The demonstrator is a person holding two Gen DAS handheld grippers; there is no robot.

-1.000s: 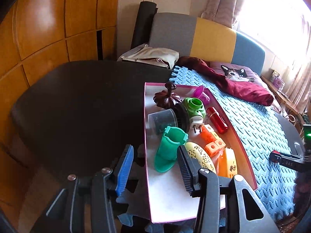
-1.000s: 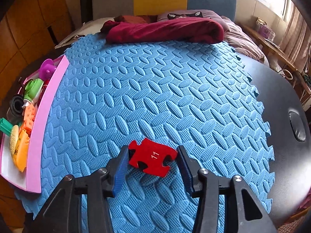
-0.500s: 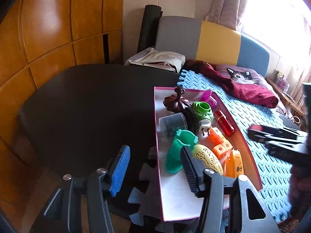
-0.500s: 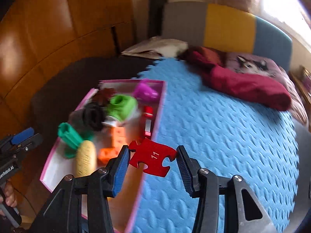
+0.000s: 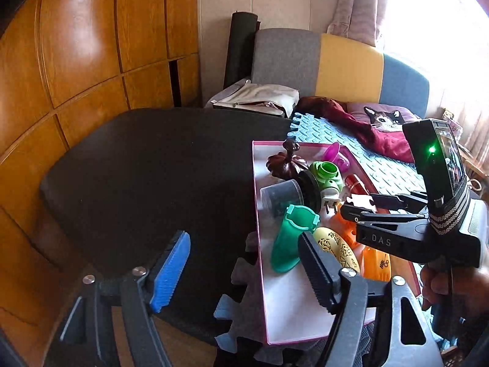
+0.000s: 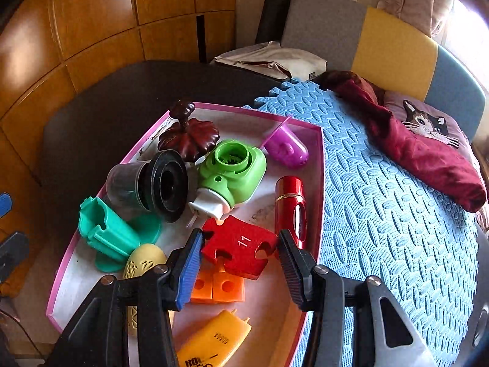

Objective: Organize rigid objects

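Lying flat, crosswise: puzzle piece (image 6: 240,246)

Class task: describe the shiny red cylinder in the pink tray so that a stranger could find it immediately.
Start at the shallow pink-rimmed tray lying at the left edge of the blue foam mat. Along the tray's mat-side wall lies the glossy red metallic cylinder, below the translucent purple plastic piece. It alone is mirror-shiny, with a long slot down its side.

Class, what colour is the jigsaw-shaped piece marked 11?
Red with white numerals: the jigsaw-shaped piece shows best in the right wrist view.
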